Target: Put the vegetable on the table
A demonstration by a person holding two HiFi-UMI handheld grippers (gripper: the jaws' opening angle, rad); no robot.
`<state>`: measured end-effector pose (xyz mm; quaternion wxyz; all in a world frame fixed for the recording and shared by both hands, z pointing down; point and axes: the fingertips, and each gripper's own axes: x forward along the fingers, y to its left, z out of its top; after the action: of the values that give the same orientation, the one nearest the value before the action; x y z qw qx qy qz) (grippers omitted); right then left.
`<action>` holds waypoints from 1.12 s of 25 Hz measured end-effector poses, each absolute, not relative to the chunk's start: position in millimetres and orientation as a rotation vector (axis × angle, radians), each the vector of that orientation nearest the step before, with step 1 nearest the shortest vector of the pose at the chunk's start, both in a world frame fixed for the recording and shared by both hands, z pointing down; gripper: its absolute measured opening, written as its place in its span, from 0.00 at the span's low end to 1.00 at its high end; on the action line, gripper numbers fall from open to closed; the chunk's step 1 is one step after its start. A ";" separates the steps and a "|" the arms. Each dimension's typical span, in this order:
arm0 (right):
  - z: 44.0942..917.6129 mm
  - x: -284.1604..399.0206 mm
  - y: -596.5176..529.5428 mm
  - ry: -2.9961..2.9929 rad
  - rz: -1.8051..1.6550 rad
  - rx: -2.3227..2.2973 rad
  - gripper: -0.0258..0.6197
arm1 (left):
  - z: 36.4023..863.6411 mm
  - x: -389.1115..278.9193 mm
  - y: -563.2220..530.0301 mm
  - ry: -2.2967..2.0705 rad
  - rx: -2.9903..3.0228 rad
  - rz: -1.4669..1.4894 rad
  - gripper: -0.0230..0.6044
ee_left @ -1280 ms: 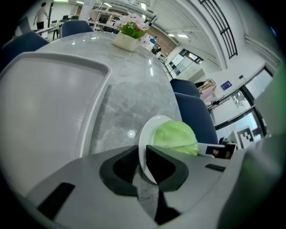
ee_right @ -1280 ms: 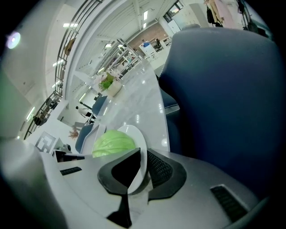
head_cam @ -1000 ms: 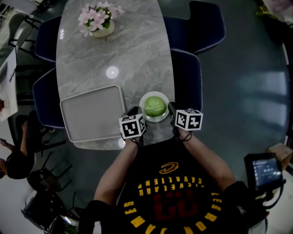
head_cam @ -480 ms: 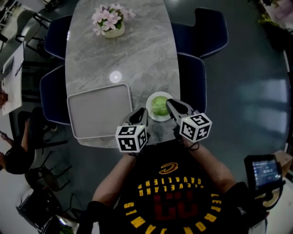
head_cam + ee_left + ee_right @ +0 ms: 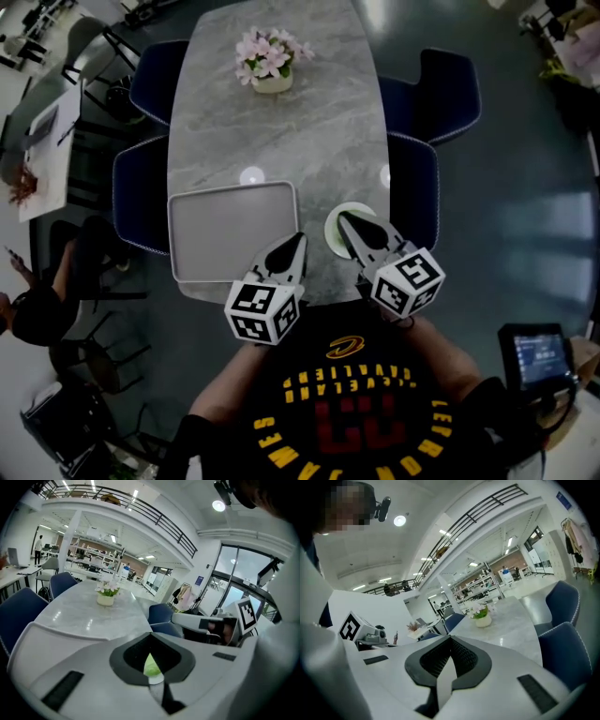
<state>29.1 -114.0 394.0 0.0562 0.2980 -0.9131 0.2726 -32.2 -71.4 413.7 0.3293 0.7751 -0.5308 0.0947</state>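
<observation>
A white bowl point(image 5: 334, 228) stands on the marble table point(image 5: 281, 141) near its front edge. The green vegetable point(image 5: 151, 666) in it shows only as a sliver between the jaws in the left gripper view; in the head view my right gripper hides it. My right gripper point(image 5: 345, 218) hangs over the bowl, jaws together and holding nothing. My left gripper point(image 5: 299, 240) points at the table just left of the bowl, also shut and empty. In their own views the left gripper point(image 5: 151, 641) and right gripper point(image 5: 450, 641) show pads meeting at the tips.
A grey tray point(image 5: 232, 230) lies left of the bowl. A pot of pink flowers point(image 5: 270, 64) stands at the table's far end. Blue chairs point(image 5: 417, 192) line both long sides. A person sits at the left point(image 5: 28, 314). A screen device point(image 5: 534, 356) is at lower right.
Both grippers have risen toward the head camera from either side of the bowl. The right one now covers the vegetable, which showed plainly before. The head view has shifted.
</observation>
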 end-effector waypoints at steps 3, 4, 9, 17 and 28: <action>367.5 14.8 -113.7 -2.827 0.749 0.903 0.05 | 393.4 -38.2 -70.7 -1.403 2.094 0.243 0.04; 359.5 10.0 -113.0 -2.845 0.726 0.896 0.05 | 385.9 -39.4 -70.8 -1.406 2.121 0.243 0.04; 325.6 -6.9 -108.0 -2.918 0.631 0.860 0.05 | 346.5 -39.0 -74.1 -1.346 2.213 0.161 0.04; 311.3 -1.3 -98.9 -2.957 0.487 0.954 0.05 | 324.7 -34.2 -75.0 -1.344 2.289 0.141 0.04; 315.6 2.4 -99.0 -2.946 0.470 0.973 0.05 | 332.3 -28.6 -78.2 -1.307 2.298 0.174 0.04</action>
<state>2.4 -99.0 315.6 0.0019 0.3102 -0.9388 0.1498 -28.6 -78.2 332.3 0.2436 0.8411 -0.4786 0.0638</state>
